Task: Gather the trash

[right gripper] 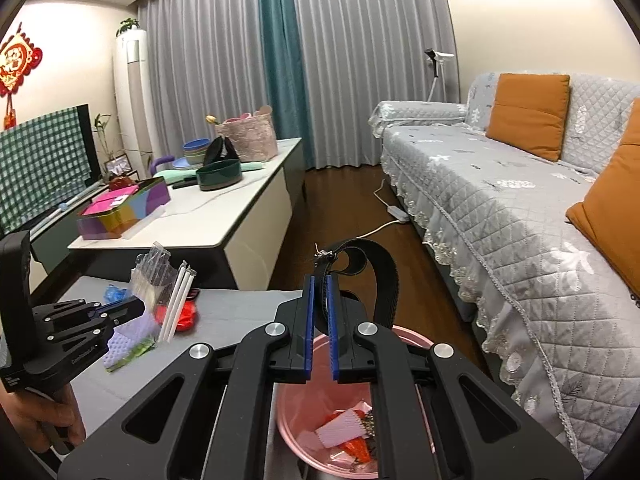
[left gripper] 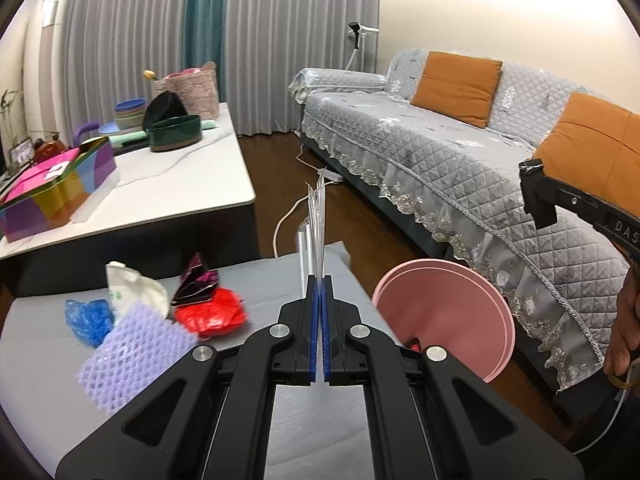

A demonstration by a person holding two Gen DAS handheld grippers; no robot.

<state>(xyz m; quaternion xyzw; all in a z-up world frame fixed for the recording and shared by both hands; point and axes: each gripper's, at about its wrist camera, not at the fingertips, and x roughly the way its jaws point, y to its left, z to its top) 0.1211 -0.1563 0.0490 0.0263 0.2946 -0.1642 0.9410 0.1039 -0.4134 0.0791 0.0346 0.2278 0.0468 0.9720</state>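
Place: you're in someone's living room, pretty clearly
Seating: quilted grey sofa (right gripper: 500, 184) with orange cushions (right gripper: 530, 114)
Window side: floor-length grey curtains (right gripper: 224, 80)
Wall: red knot ornament (right gripper: 16, 64)
Floor: dark wood (right gripper: 340, 216)

The left gripper (left gripper: 320, 280) points forward and somewhat downward, its blue fingers (left gripper: 315, 328) pressed together. The right gripper (right gripper: 321, 280) is angled the same way, fingers (right gripper: 307, 328) nearly closed. A bare hand (right gripper: 44, 420) grips the left gripper's handle.
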